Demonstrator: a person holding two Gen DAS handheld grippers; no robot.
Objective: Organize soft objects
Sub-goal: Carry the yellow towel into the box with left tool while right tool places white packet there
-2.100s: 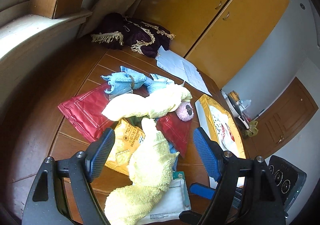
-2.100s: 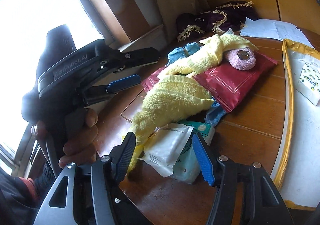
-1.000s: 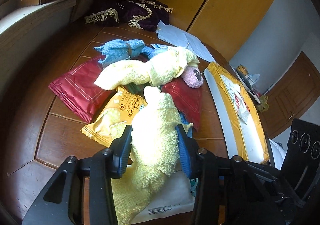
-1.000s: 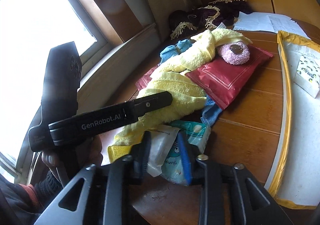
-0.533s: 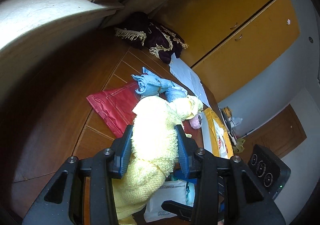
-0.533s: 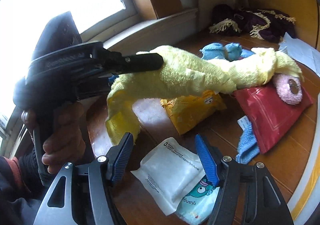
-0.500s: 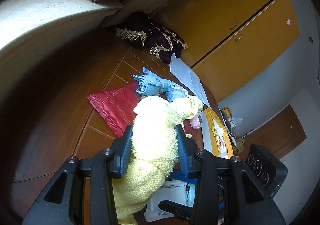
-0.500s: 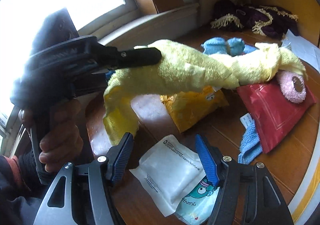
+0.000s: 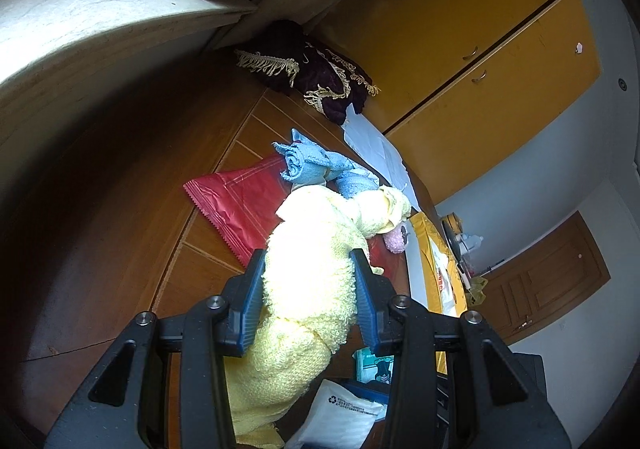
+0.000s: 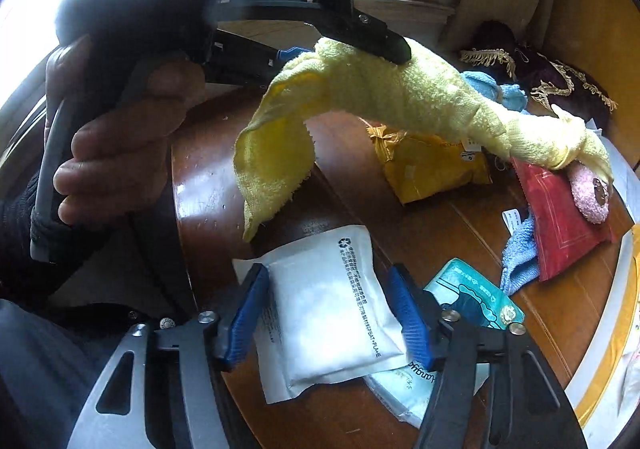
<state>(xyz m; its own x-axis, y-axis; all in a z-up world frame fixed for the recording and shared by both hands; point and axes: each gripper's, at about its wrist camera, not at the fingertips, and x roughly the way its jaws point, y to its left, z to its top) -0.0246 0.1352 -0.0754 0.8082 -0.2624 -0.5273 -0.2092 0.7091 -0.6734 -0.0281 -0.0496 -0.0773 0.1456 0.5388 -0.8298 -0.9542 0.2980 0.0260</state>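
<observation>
My left gripper point(image 9: 308, 263) is shut on a yellow towel point(image 9: 310, 289) and holds it above the wooden table point(image 9: 120, 209). In the right wrist view the towel point(image 10: 400, 97) hangs in an arch. Its far end rests by a pink fuzzy ball point(image 10: 588, 193), and its near end dangles free. My right gripper point(image 10: 328, 309) is open, low over the table, with a white pouch point(image 10: 324, 321) lying between its fingers. A rolled blue towel point(image 9: 308, 165) sits behind the yellow one. A blue cloth point(image 10: 520, 249) lies under a red packet point(image 10: 560, 217).
A yellow snack packet point(image 10: 432, 165) lies under the lifted towel, and a teal tissue pack point(image 10: 472, 297) beside the pouch. A dark fringed cloth point(image 9: 320, 73) and papers point(image 9: 372, 145) sit at the back. A yellow-edged bag point(image 9: 436, 261) lies at the right. A hand point(image 10: 112, 153) holds the left gripper.
The left gripper shut on the yellow towel and raised it off the pile, uncovering the snack packet. The right gripper opened and has come down closer over the white pouch.
</observation>
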